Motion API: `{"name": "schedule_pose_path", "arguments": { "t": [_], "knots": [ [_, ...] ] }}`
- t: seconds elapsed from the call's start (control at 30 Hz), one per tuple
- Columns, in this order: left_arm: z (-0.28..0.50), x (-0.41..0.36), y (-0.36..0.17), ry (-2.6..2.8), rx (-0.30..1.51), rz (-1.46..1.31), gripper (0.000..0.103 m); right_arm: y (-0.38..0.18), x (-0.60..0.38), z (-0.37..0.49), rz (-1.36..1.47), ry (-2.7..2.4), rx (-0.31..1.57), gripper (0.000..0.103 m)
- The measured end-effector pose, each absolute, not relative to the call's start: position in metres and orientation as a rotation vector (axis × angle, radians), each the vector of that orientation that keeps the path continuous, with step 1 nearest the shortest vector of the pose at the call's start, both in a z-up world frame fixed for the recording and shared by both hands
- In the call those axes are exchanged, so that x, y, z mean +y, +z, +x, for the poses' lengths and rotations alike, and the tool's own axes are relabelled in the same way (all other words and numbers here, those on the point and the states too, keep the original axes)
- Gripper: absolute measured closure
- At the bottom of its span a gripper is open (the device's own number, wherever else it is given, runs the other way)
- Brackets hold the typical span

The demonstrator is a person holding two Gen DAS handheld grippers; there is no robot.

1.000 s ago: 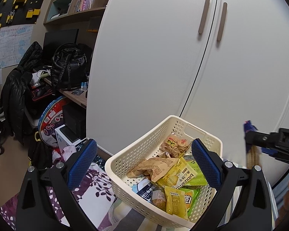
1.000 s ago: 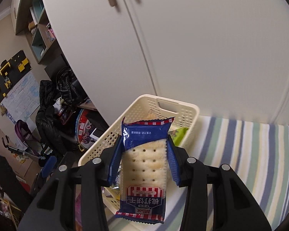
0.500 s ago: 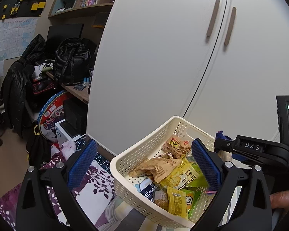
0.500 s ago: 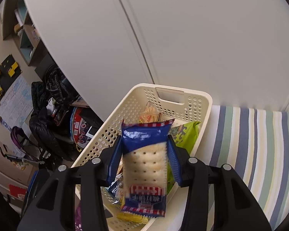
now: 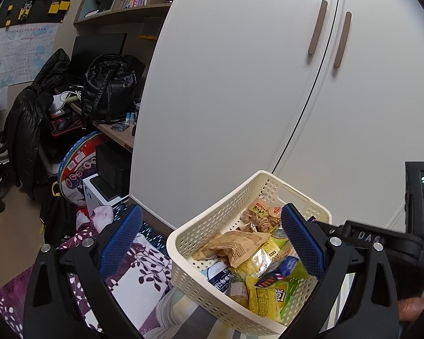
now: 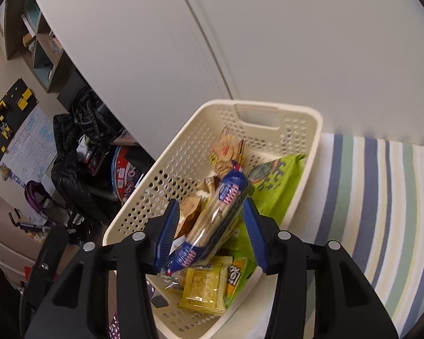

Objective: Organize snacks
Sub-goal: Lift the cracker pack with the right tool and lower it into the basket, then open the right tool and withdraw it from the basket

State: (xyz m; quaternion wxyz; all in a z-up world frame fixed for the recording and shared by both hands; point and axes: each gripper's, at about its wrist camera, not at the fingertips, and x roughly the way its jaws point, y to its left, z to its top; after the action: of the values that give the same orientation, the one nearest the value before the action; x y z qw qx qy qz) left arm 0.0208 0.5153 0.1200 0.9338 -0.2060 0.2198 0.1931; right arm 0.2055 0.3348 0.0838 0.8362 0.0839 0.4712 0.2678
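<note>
The right gripper (image 6: pixel 212 234) hangs over the cream basket (image 6: pixel 144 197), jaws spread apart, and the blue cracker packet (image 6: pixel 212 220) lies tilted between them, resting on the snacks below: a yellow packet (image 6: pixel 202 288) and a green bag (image 6: pixel 277 186). The basket sits on a striped cloth (image 6: pixel 381 212).

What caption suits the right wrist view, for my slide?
Right gripper open, blue cracker pack tilted over the cream basket.

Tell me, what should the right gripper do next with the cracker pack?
Probably lift away. The right gripper stands open over the cream basket, and the blue cracker pack already lies tilted on the other snacks inside.
</note>
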Motion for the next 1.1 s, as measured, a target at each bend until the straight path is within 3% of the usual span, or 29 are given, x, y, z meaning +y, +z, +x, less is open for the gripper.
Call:
{"name": "schedule_pose_path", "arguments": {
  "t": [0.27,0.53,0.63,0.73,0.9,1.1],
  "knots": [
    [0.015,0.526,0.12,0.434,0.439,-0.455,0.003,0.054,0.359,0.205,0.268,0.718,1.097,0.055],
    [0.018,0.524,0.119,0.432,0.453,-0.437,0.003,0.077,0.353,0.179,0.108,0.642,0.949,0.054],
    [0.018,0.519,0.122,0.442,0.446,-0.407,0.003,0.087,0.339,0.163,0.06,0.597,0.888,0.037],
    [0.017,0.514,0.124,0.444,0.441,-0.394,0.003,0.095,0.328,0.141,-0.008,0.547,0.833,0.031],
    [0.015,0.509,0.13,0.437,0.44,-0.378,0.003,0.105,0.304,0.107,-0.076,0.481,0.773,0.01],
    [0.002,0.492,0.136,0.409,0.473,-0.304,0.003,0.111,0.281,0.073,-0.134,0.419,0.748,0.005]
  ]
}}
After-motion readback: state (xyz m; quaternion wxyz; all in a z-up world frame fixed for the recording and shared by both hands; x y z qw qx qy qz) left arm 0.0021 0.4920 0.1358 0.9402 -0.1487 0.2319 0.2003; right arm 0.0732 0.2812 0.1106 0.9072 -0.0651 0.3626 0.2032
